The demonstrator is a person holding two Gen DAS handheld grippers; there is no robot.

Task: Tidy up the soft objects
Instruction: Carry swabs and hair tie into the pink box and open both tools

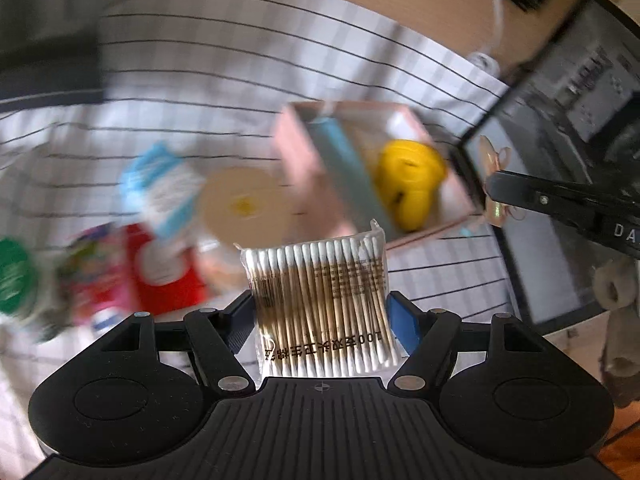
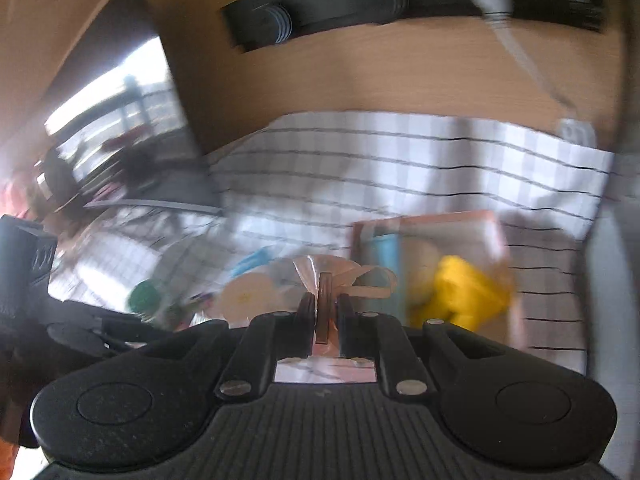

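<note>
Cotton swabs (image 1: 320, 304), a flat clear packet of them, stand upright between the wide-spread jaws of the left hand-held gripper (image 1: 322, 316), its blue pad just beside the packet's right edge; whether the pads truly press the packet I cannot tell for sure, though it hangs above the cloth, so I judge it is carried. Right hand-held gripper (image 2: 323, 312) is nearly closed on a thin pinkish, see-through wrapped item (image 2: 325, 280) with a ribbon-like loop; what it is exactly I cannot make out.

Both loads seem bound for the pink box (image 1: 296, 168), which lies ahead on the striped cloth (image 1: 240, 40) over the table. Inside it already sit a light-blue flat pack (image 1: 344, 168) along the left side and a yellow plush toy (image 1: 408, 184) to the right. The free room looks to be the front strip and the gap between those two, so the swab packet would best go in on edge or flat along the blue pack, released low so it does not tip out.

In the way: the two grippers converge on one box, so one should go first. Left of the box lie a round cream pad (image 1: 244, 204), a blue-white packet (image 1: 160, 188), a red packet (image 1: 168, 276), a multicoloured packet (image 1: 92, 272) and a green-lidded item (image 1: 14, 276), all blurred. A dark monitor (image 1: 560, 128) stands close on the right.
</note>
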